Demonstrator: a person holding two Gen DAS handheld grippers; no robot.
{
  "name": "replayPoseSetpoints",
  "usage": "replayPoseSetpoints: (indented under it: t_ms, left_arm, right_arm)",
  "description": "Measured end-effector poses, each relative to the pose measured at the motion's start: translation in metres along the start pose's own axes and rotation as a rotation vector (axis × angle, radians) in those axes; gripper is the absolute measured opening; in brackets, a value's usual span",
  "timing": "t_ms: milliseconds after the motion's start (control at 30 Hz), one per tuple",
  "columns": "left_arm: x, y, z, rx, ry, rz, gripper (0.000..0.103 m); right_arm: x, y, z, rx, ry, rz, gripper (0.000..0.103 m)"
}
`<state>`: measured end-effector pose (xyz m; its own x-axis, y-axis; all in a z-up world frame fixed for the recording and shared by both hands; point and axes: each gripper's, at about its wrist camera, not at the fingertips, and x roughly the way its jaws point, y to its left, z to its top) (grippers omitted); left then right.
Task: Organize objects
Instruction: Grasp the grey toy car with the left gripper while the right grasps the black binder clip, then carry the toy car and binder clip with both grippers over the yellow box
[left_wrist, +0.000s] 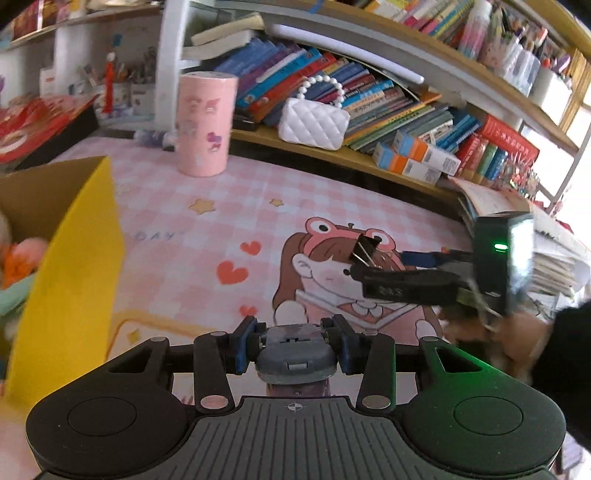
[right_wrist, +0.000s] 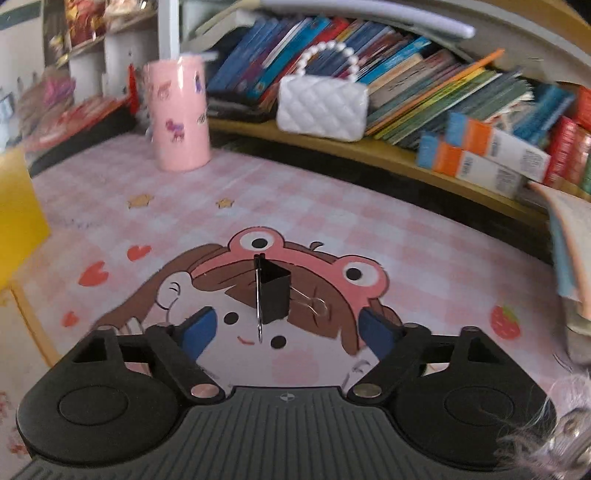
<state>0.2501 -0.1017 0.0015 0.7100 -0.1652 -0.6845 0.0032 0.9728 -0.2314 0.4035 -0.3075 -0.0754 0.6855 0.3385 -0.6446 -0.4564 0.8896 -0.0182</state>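
My left gripper (left_wrist: 295, 341) is shut on a small grey rounded object (left_wrist: 295, 354), with the blue pads pressing its two sides above the pink checked mat (left_wrist: 177, 206). Just to its left stands an open yellow cardboard box (left_wrist: 70, 258) with soft toys inside. A black binder clip (right_wrist: 273, 291) stands on the mat's cartoon frog girl, one wire handle upright and one lying flat. My right gripper (right_wrist: 290, 328) is open, its blue pads (right_wrist: 199, 328) wide on either side of the clip and touching nothing. The left wrist view shows that gripper (left_wrist: 376, 263) reaching in from the right at the clip (left_wrist: 365, 251).
A pink cylindrical tin (left_wrist: 205, 125) stands at the back of the mat. Behind it a low shelf holds leaning books (left_wrist: 369, 99), a white quilted purse (left_wrist: 314, 123) and small boxes (left_wrist: 413, 158). An open book on a pile of papers (left_wrist: 517, 206) lies at the right, and a hand (left_wrist: 517, 343) holds the right gripper.
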Motion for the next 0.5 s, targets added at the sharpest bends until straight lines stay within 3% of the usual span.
replayPoseSetpoints:
  t_ms: [167, 233, 500]
  left_arm:
    - [-0.018, 0.008, -0.007, -0.046, -0.017, 0.011, 0.041]
    - [-0.021, 0.01, -0.008, -0.053, -0.021, 0.012, 0.041]
    - [-0.033, 0.014, -0.013, -0.054, -0.035, -0.018, 0.041]
  right_arm:
    - [0.017, -0.005, 0.005, 0.048, 0.025, 0.022, 0.055]
    - [0.017, -0.003, 0.007, 0.045, 0.025, 0.012, 0.04]
    - [-0.017, 0.012, -0.001, 0.139, 0.037, 0.016, 0.039]
